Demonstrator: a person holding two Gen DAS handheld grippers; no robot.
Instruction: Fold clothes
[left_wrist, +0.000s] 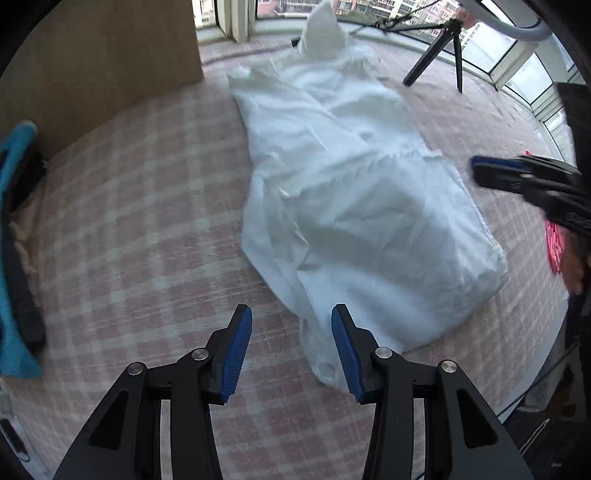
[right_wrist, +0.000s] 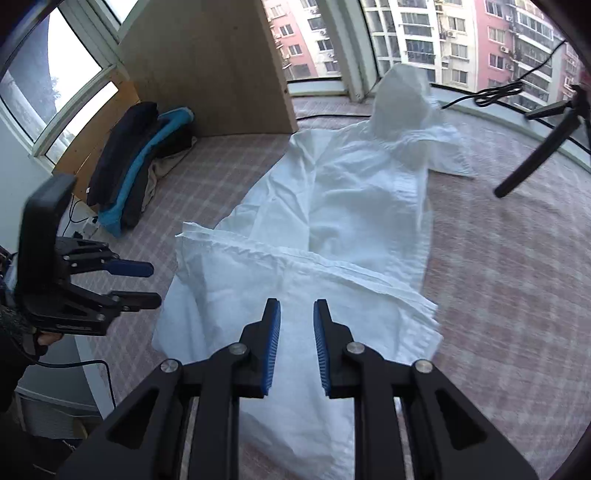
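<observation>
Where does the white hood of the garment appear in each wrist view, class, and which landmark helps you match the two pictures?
Left wrist view: the white hood stands at top centre, at the garment's far end.
Right wrist view: the white hood sits upper right of centre, before the window.
Shared landmark: the wooden panel, left of the hood in both.

Pink checked carpet (left_wrist: 129, 221), curved bay windows (right_wrist: 461, 40), wooden panel (right_wrist: 207, 66), daylight
</observation>
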